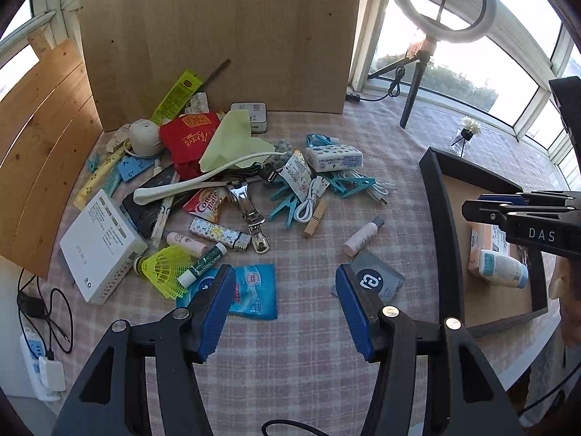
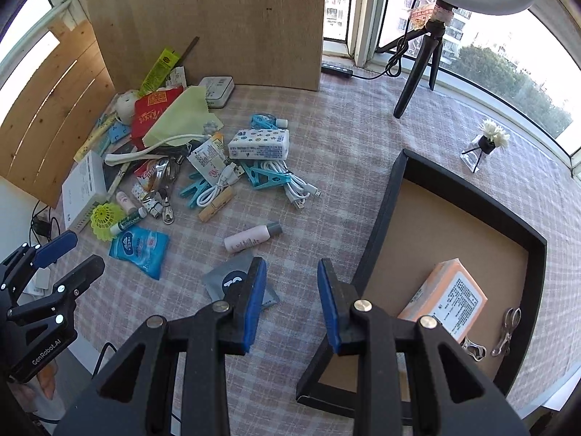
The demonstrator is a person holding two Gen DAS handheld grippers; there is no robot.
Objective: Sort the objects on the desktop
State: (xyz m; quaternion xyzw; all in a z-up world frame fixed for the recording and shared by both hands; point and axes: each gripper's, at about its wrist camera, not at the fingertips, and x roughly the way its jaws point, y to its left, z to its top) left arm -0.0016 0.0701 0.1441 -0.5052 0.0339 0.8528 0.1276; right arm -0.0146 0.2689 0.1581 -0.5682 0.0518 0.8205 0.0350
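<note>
Between the left tongs (image 1: 285, 301): bare checked surface (image 1: 308, 356).
Both left and right tongs (image 2: 290, 299) gape wide, empty; grey sachet (image 2: 232, 283) just beside.

Clutter heap (image 2: 174, 152) sits left on the table (image 2: 345, 138), tray (image 2: 381, 218) right, bottle (image 2: 252, 238) between them.

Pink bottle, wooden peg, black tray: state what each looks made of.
Pink bottle: likely plastic, smooth, faint sheen, grey cap.
Wooden peg: pale bare wood, matte.
Black tray: looks like cardboard; matte black walls, plain brown floor.
</note>
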